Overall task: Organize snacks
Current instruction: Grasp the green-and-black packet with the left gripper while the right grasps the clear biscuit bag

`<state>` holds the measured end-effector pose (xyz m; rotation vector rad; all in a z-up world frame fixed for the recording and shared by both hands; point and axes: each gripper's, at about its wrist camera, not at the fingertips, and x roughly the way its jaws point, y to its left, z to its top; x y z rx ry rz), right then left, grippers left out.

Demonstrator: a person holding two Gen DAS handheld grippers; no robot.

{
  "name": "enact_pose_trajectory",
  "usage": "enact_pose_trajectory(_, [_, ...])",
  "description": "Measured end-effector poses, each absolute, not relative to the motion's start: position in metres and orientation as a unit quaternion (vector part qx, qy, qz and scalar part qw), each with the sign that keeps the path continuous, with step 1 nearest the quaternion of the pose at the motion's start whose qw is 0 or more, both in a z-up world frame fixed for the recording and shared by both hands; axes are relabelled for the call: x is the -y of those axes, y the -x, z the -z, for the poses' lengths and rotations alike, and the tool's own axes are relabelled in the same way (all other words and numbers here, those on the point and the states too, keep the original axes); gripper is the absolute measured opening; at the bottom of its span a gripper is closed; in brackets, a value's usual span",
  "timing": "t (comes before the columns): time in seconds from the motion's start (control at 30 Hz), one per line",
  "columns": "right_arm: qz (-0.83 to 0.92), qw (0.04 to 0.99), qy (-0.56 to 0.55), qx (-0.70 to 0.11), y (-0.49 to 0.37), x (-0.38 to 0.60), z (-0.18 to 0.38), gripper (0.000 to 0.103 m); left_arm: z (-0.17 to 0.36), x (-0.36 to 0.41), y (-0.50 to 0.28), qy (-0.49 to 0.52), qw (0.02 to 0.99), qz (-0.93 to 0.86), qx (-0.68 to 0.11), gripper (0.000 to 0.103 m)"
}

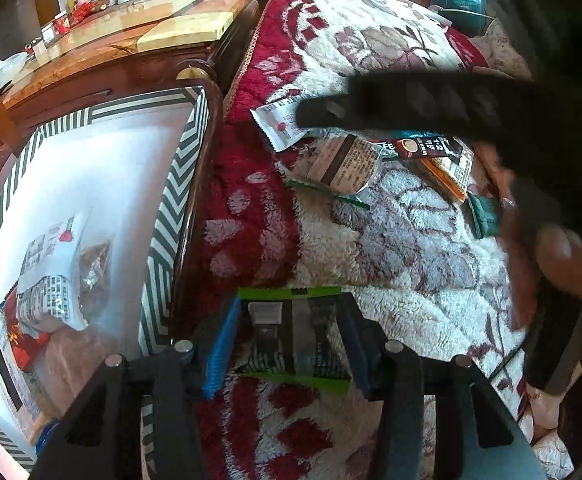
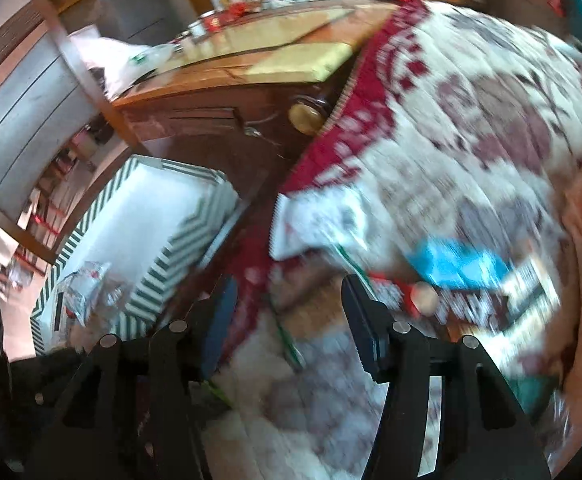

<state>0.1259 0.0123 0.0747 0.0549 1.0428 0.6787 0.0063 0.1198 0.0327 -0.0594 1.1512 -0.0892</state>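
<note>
One green-and-white striped box [image 1: 179, 184] is seen beside the bed. About three packets can be made out in it, among them one white printed packet [image 1: 51, 276] and one red packet [image 1: 25, 344]; the heap is too jumbled for a sure count. One green-edged packet [image 1: 291, 336] is seen between blue pads. About five loose packets are counted on one red-and-cream blanket [image 1: 391, 260]: one white packet [image 1: 279, 124], one beige packet [image 1: 347, 164], one dark coffee stick [image 1: 423, 146], one orange-edged packet [image 1: 451, 176] and one teal packet [image 1: 485, 214].
</note>
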Motion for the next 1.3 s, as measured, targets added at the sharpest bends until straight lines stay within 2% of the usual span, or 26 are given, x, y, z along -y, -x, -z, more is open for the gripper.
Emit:
enact_pose_trajectory(0.2, [-0.359, 0.759, -0.113, -0.532, -0.152, -0.028, -0.047, 0.055, -0.029, -0.124, -0.004, 0.036, 0.833, 0.033, -0.552, 0.056])
enact_pose_trajectory(0.37, [-0.342, 0.751, -0.130, -0.550, -0.148, -0.009, -0.038, 0.054, -0.027, -0.128, -0.003, 0.035, 0.831, 0.033, -0.555, 0.060])
enact_pose_trajectory(0.57, [-0.316, 0.751, -0.091, -0.572, -0.128, 0.026, -0.045, 0.054, -0.025, -0.122, 0.000, 0.017, 0.824, 0.059, -0.563, 0.066])
enact_pose_trajectory(0.67, [-0.314, 0.764, -0.106, -0.554, -0.116, 0.052, -0.055, 0.055, -0.025, -0.116, 0.001, 0.017, 0.823, 0.061, -0.564, 0.067])
enact_pose_trajectory(0.77, [-0.306, 0.783, -0.083, -0.536, -0.100, 0.071, -0.062, 0.070, -0.025, -0.115, 0.001, 0.015, 0.825, 0.059, -0.562, 0.068])
enact_pose_trajectory(0.9, [-0.275, 0.796, -0.022, -0.538, -0.084, 0.085, -0.056, 0.071, -0.021, -0.110, -0.002, -0.005, 0.824, 0.058, -0.563, 0.076])
enact_pose_trajectory(1.0, [-0.244, 0.792, -0.024, -0.559, -0.089, 0.092, -0.045, 0.071, -0.016, -0.102, -0.004, -0.020, 0.826, 0.050, -0.561, 0.080])
enact_pose_trajectory(1.2, [-0.200, 0.798, -0.055, -0.565, -0.105, 0.080, -0.031, 0.071, -0.008, -0.093, -0.009, -0.043, 0.824, 0.019, -0.564, 0.080])
enact_pose_trajectory(1.27, [-0.193, 0.801, -0.065, -0.564, -0.112, 0.073, -0.029, 0.071, -0.008, -0.095, -0.010, -0.045, 0.828, 0.007, -0.559, 0.073])
enact_pose_trajectory(1.3, [-0.194, 0.804, -0.064, -0.559, -0.115, 0.069, -0.028, 0.071, -0.009, -0.097, -0.011, -0.044, 0.830, -0.005, -0.556, 0.063])
